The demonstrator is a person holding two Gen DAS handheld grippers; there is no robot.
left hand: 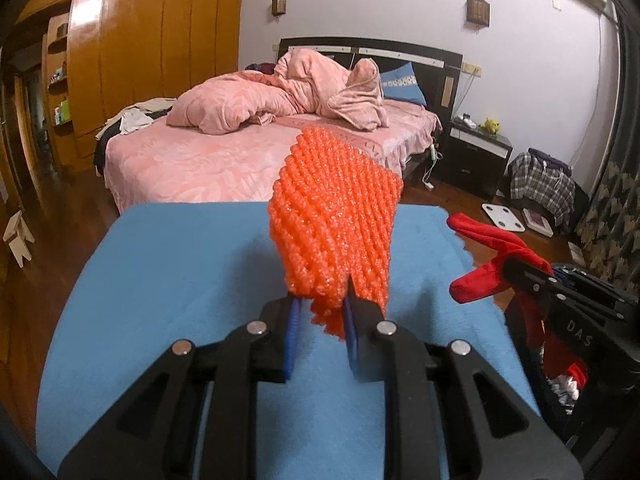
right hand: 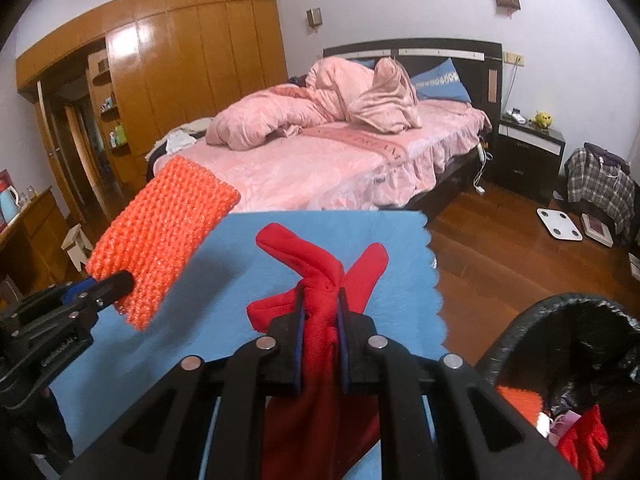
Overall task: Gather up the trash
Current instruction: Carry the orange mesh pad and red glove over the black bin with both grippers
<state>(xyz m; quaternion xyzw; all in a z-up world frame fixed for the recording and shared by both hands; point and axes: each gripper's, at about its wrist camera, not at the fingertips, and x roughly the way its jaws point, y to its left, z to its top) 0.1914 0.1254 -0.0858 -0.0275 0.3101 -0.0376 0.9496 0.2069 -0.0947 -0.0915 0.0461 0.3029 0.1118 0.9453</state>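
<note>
Task status: in progress, late stage by appearance.

Left gripper: jaws clenched on the lower end of an orange foam net sleeve, held raised above the blue-covered worktop; same sleeve visible from the right wrist view.

Right gripper: jaws clenched on a bunched red cloth, held above the near right part of the worktop, loose ends sticking up and tail hanging below.

Trash bin with black liner beside the worktop on the right, just beside the right gripper. Orange and red scraps already inside; exact items not discernible.

Worktop surface: no further loose trash visible in either view.

Assessment: some items deposited; two items lifted but not yet binned. Remaining: carry of both to the bin opening and release. Red cloth nearer the bin; orange sleeve well apart from it, across the worktop.
</note>
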